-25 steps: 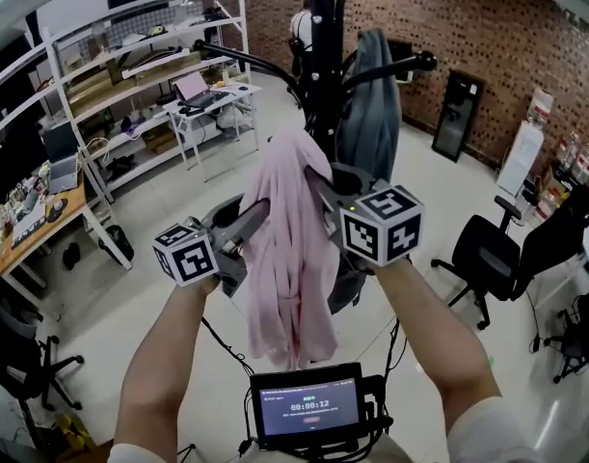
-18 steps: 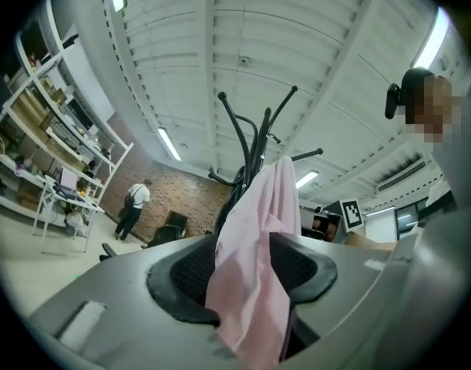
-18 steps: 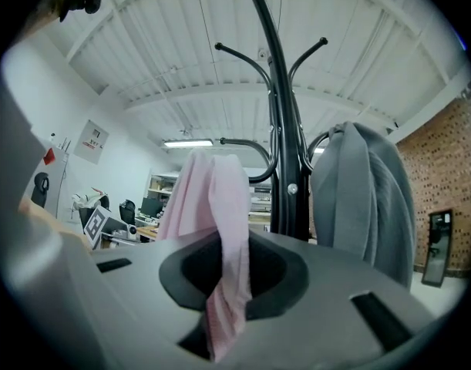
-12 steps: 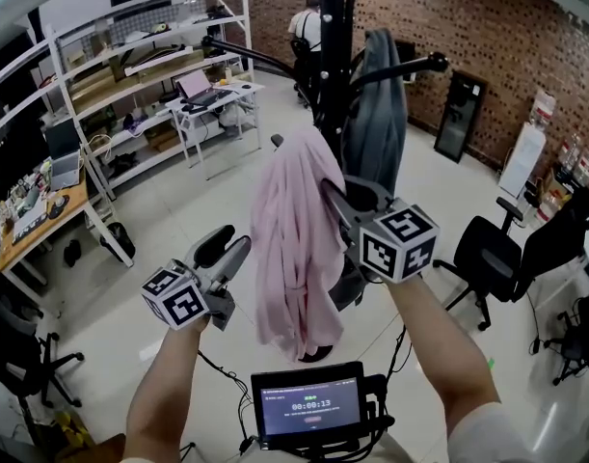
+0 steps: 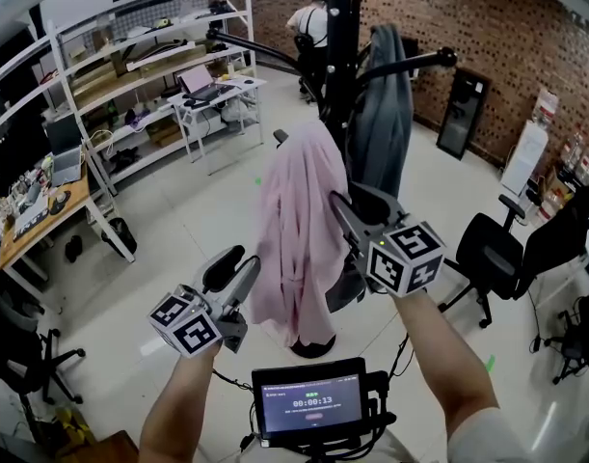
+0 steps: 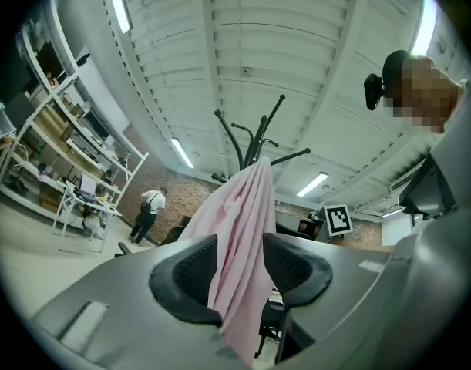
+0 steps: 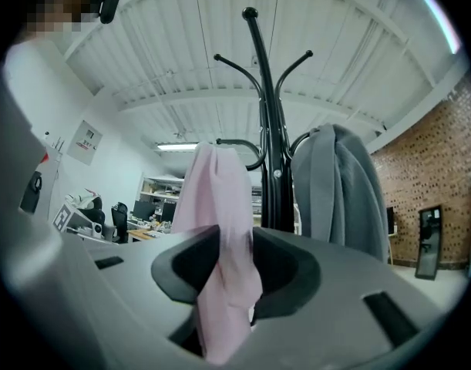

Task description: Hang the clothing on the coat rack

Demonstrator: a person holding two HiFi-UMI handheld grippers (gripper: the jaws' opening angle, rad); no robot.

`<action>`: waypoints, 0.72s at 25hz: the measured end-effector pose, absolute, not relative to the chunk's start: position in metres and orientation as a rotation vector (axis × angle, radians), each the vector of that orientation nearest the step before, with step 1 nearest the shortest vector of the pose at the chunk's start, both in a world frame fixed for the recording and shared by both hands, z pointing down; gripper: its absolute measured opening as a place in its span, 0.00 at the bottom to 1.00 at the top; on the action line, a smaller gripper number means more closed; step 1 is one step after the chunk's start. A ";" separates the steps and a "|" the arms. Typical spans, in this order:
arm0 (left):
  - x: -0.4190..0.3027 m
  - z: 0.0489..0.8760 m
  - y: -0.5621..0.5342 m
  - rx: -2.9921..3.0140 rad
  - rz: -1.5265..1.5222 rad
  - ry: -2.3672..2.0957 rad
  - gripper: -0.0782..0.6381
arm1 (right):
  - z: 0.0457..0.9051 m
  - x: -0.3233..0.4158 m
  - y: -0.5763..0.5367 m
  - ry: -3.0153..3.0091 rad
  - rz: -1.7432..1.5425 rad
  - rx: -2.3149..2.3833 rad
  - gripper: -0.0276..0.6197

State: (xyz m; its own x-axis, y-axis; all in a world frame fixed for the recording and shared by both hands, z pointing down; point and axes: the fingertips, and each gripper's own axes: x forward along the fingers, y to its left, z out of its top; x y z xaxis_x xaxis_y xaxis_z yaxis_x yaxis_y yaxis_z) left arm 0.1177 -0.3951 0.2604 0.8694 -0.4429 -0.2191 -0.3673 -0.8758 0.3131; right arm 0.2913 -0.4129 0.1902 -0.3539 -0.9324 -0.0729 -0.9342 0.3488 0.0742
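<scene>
A pink garment (image 5: pixel 299 230) hangs from a hook arm of the black coat rack (image 5: pixel 338 56), next to a grey garment (image 5: pixel 383 114). My left gripper (image 5: pixel 234 268) is low and to the left, apart from the pink cloth; its jaws are closing with nothing in them, and the pink garment (image 6: pixel 247 206) only shows beyond the gap of the left gripper (image 6: pixel 241 264). My right gripper (image 5: pixel 357 210) is at the garment's right edge. In the right gripper view the right gripper (image 7: pixel 235 264) is opening, a fold of pink garment (image 7: pixel 220 230) hanging loose between its pads.
White shelving (image 5: pixel 130 56) and desks (image 5: pixel 43 210) line the left side. A person (image 5: pixel 316 27) stands behind the rack. A black office chair (image 5: pixel 487 254) is at the right, a dark panel (image 5: pixel 463 114) leans on the brick wall, and a screen (image 5: pixel 311 401) sits below my arms.
The left gripper let go of the pink garment and dropped away to the lower left. The garment now hangs on the rack. The right gripper's jaws have opened around the cloth.
</scene>
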 end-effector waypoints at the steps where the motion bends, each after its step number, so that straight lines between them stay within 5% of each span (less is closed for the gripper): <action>1: 0.118 0.261 -0.393 2.776 -0.417 -0.613 0.35 | 0.195 0.293 -0.412 2.567 0.150 -1.783 0.27; 18: 0.130 0.261 -0.384 2.762 -0.423 -0.655 0.35 | 0.222 0.306 -0.382 2.569 0.078 -1.781 0.27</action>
